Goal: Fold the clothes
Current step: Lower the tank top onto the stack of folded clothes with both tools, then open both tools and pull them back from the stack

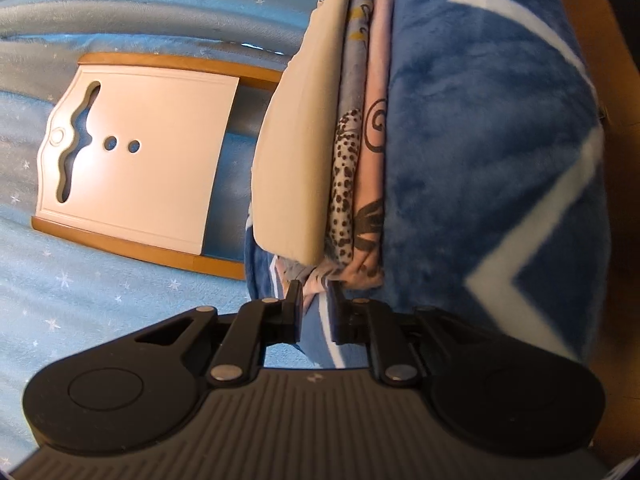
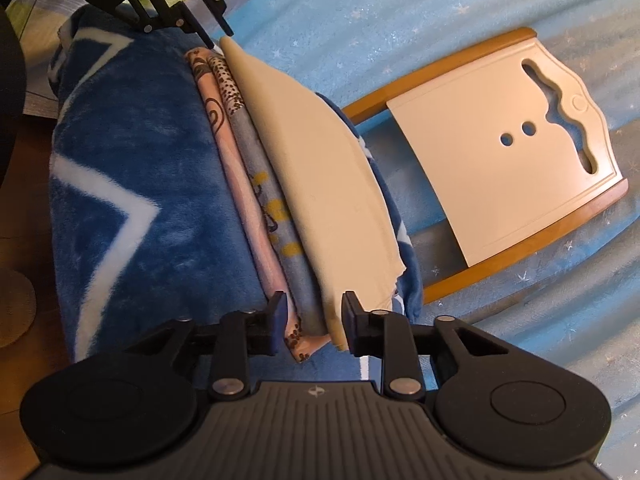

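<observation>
The folded clothes stack (image 2: 280, 184) lies lengthwise between the grippers, against the blue blanket (image 2: 136, 168) on the bed. The left gripper (image 1: 315, 300) and right gripper (image 2: 316, 316) face each other, jaws released, straddling opposite ends.

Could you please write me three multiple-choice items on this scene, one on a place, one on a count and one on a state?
1. Where is the white board relative to the clothes stack?
A. on top of it
B. beside it on the starry blue cover
C. under the blue blanket

2. How many small round holes are in the board?
A. two
B. four
C. none

3. What state is the right gripper in?
A. clamped shut on the board
B. out of view
C. open, fingers either side of the stack's end

Answers: 1 B, it lies apart on the cover; 2 A, two holes show side by side; 3 C, a gap shows between the fingers.
</observation>
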Demonstrator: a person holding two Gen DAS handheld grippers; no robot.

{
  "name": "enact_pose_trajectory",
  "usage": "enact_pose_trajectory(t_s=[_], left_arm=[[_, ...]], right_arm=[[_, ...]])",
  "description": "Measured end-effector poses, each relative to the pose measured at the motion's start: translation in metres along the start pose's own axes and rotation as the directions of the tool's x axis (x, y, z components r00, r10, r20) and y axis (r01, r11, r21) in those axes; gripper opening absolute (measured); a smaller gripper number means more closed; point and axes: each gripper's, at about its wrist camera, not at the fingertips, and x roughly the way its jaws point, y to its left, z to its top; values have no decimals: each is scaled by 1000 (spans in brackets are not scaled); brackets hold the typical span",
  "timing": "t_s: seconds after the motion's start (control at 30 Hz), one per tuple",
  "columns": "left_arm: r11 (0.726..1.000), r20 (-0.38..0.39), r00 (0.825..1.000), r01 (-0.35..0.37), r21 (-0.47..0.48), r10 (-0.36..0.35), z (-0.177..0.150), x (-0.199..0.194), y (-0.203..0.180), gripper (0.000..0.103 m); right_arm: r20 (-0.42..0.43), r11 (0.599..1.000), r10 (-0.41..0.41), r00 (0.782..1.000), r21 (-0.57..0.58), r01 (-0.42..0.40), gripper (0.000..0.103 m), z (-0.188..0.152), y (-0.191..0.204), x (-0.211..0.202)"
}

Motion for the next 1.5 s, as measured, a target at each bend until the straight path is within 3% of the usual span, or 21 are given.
enact_pose_trajectory(t_s=[0.27,0.33,0.5,0.6,0.7,0.8,0.97,1.03,1.07,1.17,1.33,1.4,1.5], left_arm=[[1000,51,999,-6,-15,7,14,-2,1,23],[1000,53,999,-1,-13,2,17,0,1,23],[1000,46,999,9,-20,-8,16,1,-4,21],[999,35,999,15,-30,-14,16,-1,-5,19],[992,15,999,48,-116,-47,16,-6,2,22],[958,-15,996,83,-275,-91,17,-13,14,23],[863,-50,988,105,-495,-149,19,-28,25,25],[808,-63,983,105,-580,-173,19,-33,30,30],[775,-69,980,101,-624,-184,18,-35,32,31],[666,-75,970,101,-739,-230,18,-38,39,32],[554,-82,956,93,-827,-283,20,-35,46,42],[499,-80,950,86,-863,-302,20,-33,52,46],[442,-71,946,80,-893,-316,22,-32,58,53]], right_arm=[[-2,1000,0,1000,9,0,26,8,-1,9],[-6,1000,11,1000,7,-11,9,8,-2,12],[-12,1000,11,1000,-4,-11,8,4,-2,17],[-22,1000,18,1000,-7,-18,15,5,3,18],[-24,1000,13,1000,29,-13,19,7,3,15],[-35,997,23,999,74,-21,29,6,7,10],[-61,972,46,997,234,-30,23,0,6,-1],[-61,924,66,996,381,-38,24,-5,-1,-8],[-62,882,86,994,470,-47,23,-8,-5,-11],[-49,712,136,990,700,-63,24,-23,-10,-17],[-12,455,157,988,889,-61,29,-41,-21,-22],[0,384,161,987,921,-63,33,-44,-25,-24],[16,346,168,986,935,-75,41,-45,-27,-26]])
